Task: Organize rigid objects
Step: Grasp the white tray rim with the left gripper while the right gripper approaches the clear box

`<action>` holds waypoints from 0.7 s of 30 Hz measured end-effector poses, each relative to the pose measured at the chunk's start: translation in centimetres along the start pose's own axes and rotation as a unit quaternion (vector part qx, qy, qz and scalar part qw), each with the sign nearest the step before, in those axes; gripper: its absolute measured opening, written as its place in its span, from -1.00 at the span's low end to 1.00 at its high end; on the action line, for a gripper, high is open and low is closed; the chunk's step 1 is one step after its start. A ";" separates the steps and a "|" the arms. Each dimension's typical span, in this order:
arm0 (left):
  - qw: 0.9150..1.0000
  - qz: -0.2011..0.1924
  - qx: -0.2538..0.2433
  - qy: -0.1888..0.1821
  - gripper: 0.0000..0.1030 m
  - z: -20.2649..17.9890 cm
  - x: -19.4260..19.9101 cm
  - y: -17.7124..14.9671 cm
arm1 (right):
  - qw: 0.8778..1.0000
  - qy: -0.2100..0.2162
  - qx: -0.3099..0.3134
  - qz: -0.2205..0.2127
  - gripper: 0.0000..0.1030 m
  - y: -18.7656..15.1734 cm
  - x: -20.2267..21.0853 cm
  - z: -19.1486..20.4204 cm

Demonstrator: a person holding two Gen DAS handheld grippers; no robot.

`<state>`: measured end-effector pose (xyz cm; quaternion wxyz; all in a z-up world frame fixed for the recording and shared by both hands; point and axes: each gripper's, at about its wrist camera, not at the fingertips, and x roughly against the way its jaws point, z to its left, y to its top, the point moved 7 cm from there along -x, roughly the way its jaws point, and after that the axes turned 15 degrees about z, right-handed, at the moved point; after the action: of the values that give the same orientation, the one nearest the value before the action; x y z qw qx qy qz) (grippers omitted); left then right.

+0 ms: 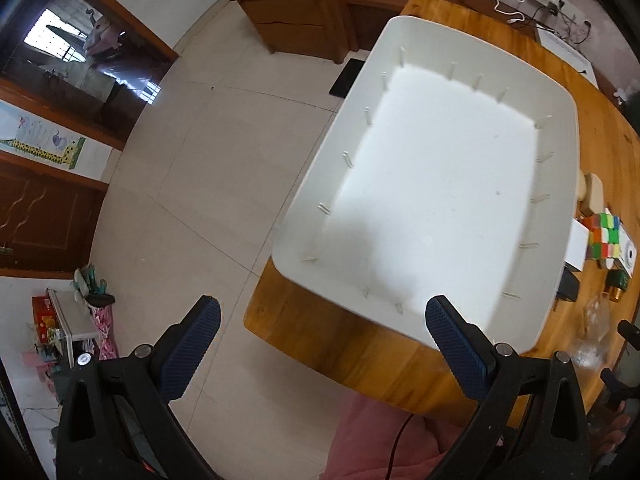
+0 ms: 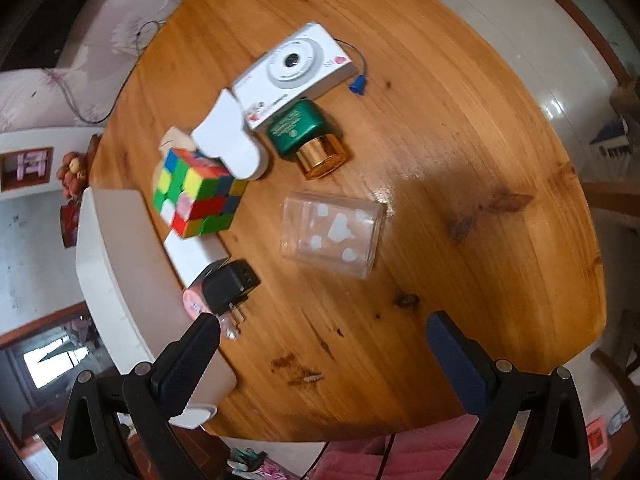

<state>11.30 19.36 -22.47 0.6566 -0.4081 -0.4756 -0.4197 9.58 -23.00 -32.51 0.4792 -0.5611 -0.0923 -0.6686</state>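
Note:
A large empty white bin point(image 1: 432, 184) sits on the round wooden table point(image 1: 320, 340); its side wall shows in the right wrist view point(image 2: 120, 264). Beside it lie a colour cube point(image 2: 196, 194), a white camera point(image 2: 294, 74), a green jar with a gold cap point(image 2: 308, 136), a clear plastic box with white hearts point(image 2: 332, 234), a black plug adapter point(image 2: 230, 286) and white boxes point(image 2: 232, 140). My left gripper point(image 1: 320, 320) is open and empty over the bin's near edge. My right gripper point(image 2: 322, 336) is open and empty above the table, in front of the clear box.
A wooden cabinet point(image 1: 296, 12) stands beyond the table on the tiled floor point(image 1: 192, 168). A power strip with cables point(image 1: 548, 0) lies at the table's far side. The table's right part point(image 2: 480, 160) is bare wood. Pink cloth point(image 2: 420, 452) shows below.

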 end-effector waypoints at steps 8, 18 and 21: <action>1.000 0.028 -0.003 -0.003 0.98 1.2 -2.4 2.1 | 0.999 -0.002 -0.037 -0.001 0.91 2.4 -1.2 -0.8; 0.998 0.042 -0.033 -0.030 0.85 1.6 -4.7 4.3 | 0.996 -0.027 -0.078 -0.019 0.91 3.0 -1.4 -1.0; 0.997 0.048 -0.048 -0.034 0.70 1.5 -5.2 4.9 | 0.995 -0.030 -0.091 -0.031 0.91 3.5 -1.6 -0.9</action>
<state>14.41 23.18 -27.86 0.6393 -0.4755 -0.4570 -0.3955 11.43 -24.54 -35.61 0.4018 -0.6190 -0.0626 -0.6719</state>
